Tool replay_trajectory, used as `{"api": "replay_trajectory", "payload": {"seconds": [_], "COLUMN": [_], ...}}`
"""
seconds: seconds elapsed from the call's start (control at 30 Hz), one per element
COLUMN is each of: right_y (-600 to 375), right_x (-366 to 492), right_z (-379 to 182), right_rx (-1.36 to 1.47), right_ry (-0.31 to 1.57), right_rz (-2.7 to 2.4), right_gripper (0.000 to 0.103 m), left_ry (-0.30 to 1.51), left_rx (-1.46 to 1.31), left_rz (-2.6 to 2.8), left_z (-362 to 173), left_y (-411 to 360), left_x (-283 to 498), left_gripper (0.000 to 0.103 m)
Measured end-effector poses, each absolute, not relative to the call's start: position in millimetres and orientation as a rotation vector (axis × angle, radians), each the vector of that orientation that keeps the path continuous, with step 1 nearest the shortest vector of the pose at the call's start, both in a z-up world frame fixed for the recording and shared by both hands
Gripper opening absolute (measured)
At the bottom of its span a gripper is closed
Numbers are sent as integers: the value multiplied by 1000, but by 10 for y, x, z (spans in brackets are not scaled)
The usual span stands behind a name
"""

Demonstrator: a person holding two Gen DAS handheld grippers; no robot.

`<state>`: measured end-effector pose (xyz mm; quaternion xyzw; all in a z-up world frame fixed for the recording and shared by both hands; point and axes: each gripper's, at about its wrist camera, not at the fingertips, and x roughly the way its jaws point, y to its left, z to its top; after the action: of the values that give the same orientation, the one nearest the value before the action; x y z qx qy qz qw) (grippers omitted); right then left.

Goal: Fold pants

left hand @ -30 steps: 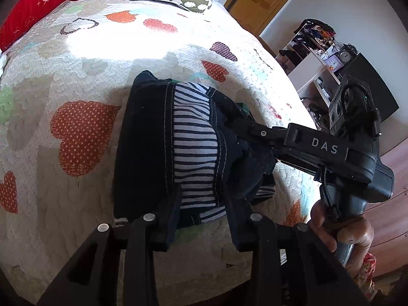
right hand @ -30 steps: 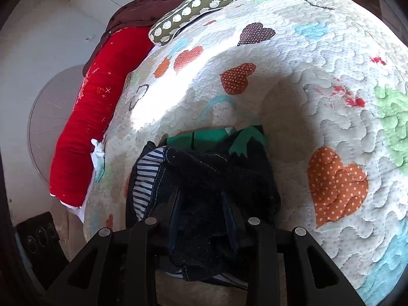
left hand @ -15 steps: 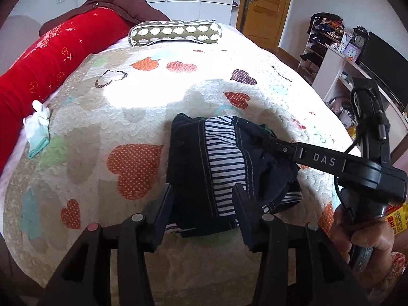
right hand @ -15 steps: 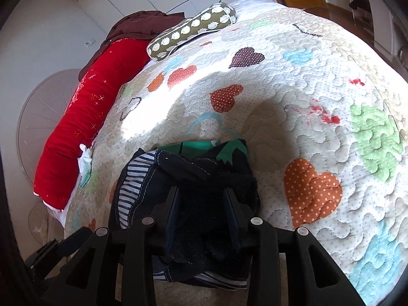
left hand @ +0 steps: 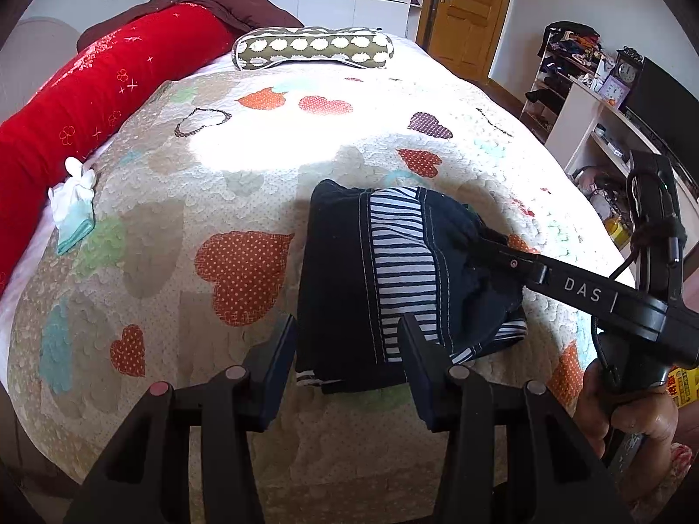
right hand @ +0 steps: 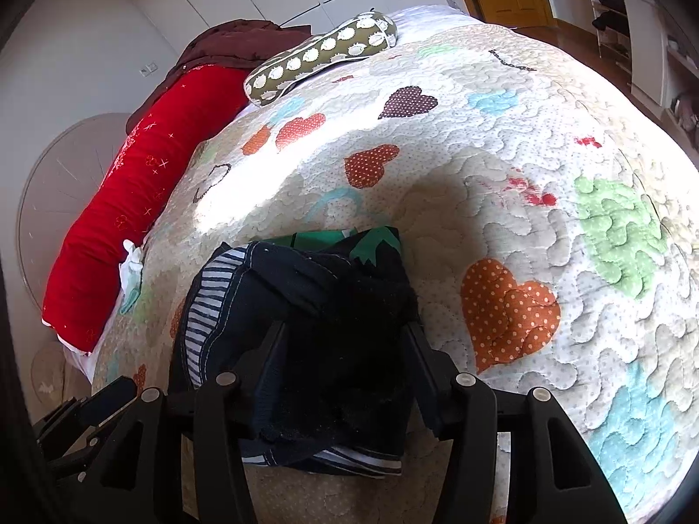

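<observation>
The pants [left hand: 393,270] lie folded into a compact dark navy bundle with a striped panel, on the heart-patterned quilt [left hand: 244,153]. My left gripper [left hand: 347,349] hovers open over the bundle's near edge, and its pads do not press the cloth. The right gripper [right hand: 345,349] has its jaws opening, with the bundle's dark right-hand fabric [right hand: 340,327] lying loose between them. In the left wrist view the right gripper [left hand: 476,244] reaches in from the right, with a hand [left hand: 633,419] on its handle. A bright green patch [right hand: 323,238] shows at the bundle's far edge.
A red bolster [left hand: 87,100] runs along the bed's left side. An olive patterned pillow [left hand: 312,48] lies at the head. A small white and teal cloth [left hand: 72,205] sits near the left edge. A wooden door [left hand: 467,8] and cluttered shelves [left hand: 589,100] stand to the right.
The left jaws came off the pants' near edge, widened, and the gripper rose and tilted up. The right jaws widened around the dark fabric. The bundle stayed in place.
</observation>
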<state>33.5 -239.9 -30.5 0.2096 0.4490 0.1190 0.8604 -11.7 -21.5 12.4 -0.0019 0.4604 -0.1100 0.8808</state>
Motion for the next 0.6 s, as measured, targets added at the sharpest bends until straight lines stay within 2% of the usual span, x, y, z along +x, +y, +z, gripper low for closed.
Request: {"api": "replay_trajectory", "payload": {"seconds": [0.37, 0.4, 0.47, 0.6], "right_y": [-2851, -2868, -2884, -2865], "right_x": [179, 187, 228, 381], "right_z": [-263, -297, -369, -524], "right_rx": [548, 573, 627, 702], "right_ry": [875, 876, 883, 923], "right_rz": [205, 221, 255, 301], "right_gripper": [70, 71, 75, 76], "left_ry": [979, 985, 996, 1042], "left_rx": [-208, -225, -266, -322], "left_rz": [-263, -273, -316, -409], "left_z": [47, 29, -29, -205], "left_y": [222, 246, 280, 270], "left_x": [196, 241, 337, 541], "left_gripper": [51, 52, 64, 66]}}
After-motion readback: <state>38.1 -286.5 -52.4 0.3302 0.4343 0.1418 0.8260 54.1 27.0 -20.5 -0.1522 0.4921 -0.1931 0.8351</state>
